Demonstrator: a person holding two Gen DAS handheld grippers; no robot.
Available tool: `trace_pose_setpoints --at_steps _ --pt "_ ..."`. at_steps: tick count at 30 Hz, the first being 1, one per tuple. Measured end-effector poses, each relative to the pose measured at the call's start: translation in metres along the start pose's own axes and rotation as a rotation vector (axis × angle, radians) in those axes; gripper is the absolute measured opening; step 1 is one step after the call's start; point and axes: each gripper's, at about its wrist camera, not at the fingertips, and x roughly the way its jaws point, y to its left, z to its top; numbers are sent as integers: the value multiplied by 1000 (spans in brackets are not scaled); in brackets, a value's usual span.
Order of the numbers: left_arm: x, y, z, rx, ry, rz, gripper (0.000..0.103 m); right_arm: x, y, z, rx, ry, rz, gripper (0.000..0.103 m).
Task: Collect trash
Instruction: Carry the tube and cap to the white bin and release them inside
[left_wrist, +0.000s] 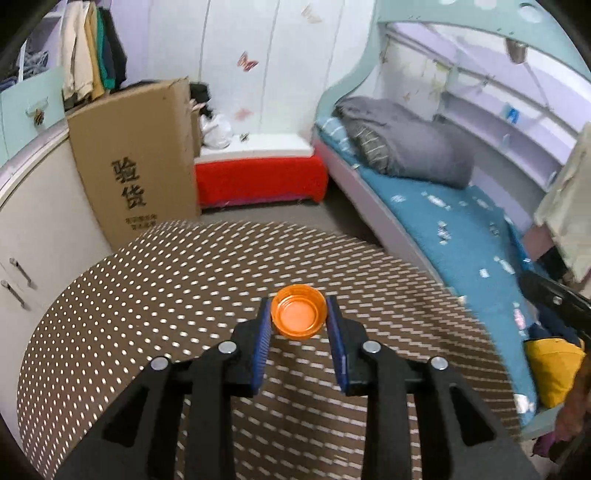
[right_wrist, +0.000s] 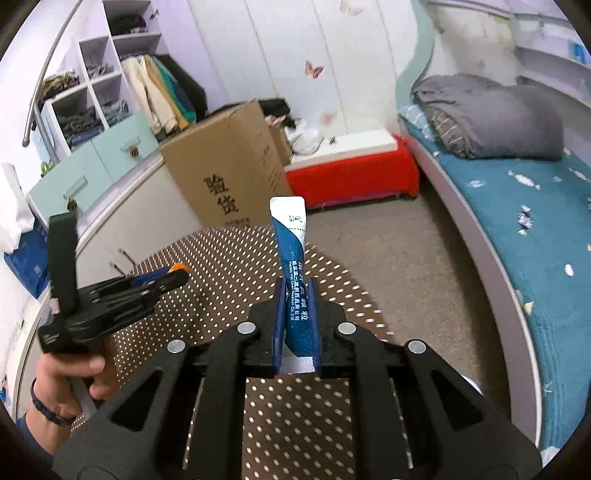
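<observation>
My left gripper is shut on an orange bottle cap, held open side up above the brown dotted table. In the right wrist view the left gripper shows at the left over the table, with a bit of the orange cap at its tip. My right gripper is shut on a blue and white sachet, which stands upright between the fingers above the table.
A tall cardboard box stands behind the table by a white cabinet. A red bench lies beyond. A bed with blue sheet and grey blanket runs along the right. Bare floor lies between table and bed.
</observation>
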Motion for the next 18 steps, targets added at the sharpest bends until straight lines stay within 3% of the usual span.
trace_pose_setpoints --at_steps 9,18 --pt "-62 -100 3 90 -98 -174 28 -80 -37 1 42 -108 -63 12" --pt "-60 -212 -17 206 -53 -313 29 -132 -112 -19 156 -146 -170 12"
